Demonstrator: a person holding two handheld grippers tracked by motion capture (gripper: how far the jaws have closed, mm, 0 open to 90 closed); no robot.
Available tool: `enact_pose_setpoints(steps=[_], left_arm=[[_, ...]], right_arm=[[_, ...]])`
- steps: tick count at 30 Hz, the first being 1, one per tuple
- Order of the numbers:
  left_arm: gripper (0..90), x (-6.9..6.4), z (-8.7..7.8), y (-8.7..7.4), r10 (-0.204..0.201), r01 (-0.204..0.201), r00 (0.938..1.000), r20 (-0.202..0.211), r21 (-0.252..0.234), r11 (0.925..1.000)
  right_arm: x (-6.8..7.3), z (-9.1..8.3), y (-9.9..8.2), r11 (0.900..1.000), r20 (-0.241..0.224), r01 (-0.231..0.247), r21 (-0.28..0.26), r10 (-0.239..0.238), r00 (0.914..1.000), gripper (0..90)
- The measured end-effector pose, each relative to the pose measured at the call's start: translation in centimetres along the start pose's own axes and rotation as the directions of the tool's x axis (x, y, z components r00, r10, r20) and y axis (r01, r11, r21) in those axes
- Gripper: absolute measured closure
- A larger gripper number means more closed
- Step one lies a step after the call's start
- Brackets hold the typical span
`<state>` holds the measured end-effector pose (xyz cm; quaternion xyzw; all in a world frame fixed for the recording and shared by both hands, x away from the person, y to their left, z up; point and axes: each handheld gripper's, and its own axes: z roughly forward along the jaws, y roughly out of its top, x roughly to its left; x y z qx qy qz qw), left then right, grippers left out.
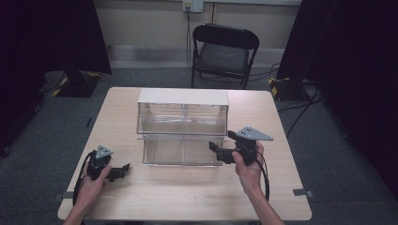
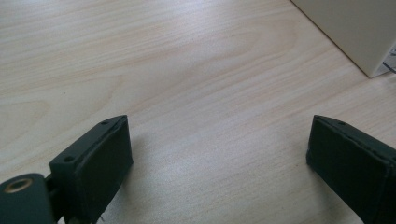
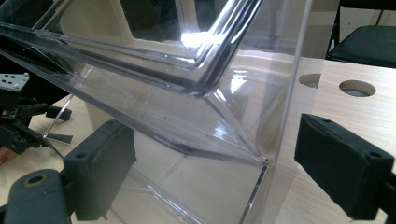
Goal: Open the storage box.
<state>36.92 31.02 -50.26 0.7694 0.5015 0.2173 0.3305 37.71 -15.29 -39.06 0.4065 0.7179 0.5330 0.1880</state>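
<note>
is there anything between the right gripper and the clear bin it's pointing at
Nothing visible. The right gripper is open right at the lower front corner of the clear acrylic bin, with bare table around it. The left gripper sits well off to the side.

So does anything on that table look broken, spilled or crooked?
Nothing stands out. The clear box sits square on the table, with no visible cracks or spills. Both grippers are open: the left gripper rests low on the table, the right gripper is at the box's front right corner.
</note>
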Motion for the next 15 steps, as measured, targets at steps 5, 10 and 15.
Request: enact_pose_setpoints(steps=[5, 10, 15], left_arm=[[6.2, 0.0, 0.0, 0.0, 0.0, 0.0, 1.0, 0.0, 0.0, 1.0], [6.2, 0.0, 0.0, 0.0, 0.0, 0.0, 1.0, 0.0, 0.0, 1.0], [6.2, 0.0, 0.0, 0.0, 0.0, 0.0, 1.0, 0.001, 0.0, 1.0]], right_arm=[[-0.02, 0.02, 0.02, 1.0, 0.001, -0.001, -0.001, 0.001, 1.0, 11.8], [0.0, 0.0, 0.0, 1.0, 0.0, -0.001, -0.001, 0.001, 1.0, 11.8], [-0.05, 0.02, -0.01, 1.0, -0.001, 0.0, 0.002, 0.0, 1.0, 11.8]])
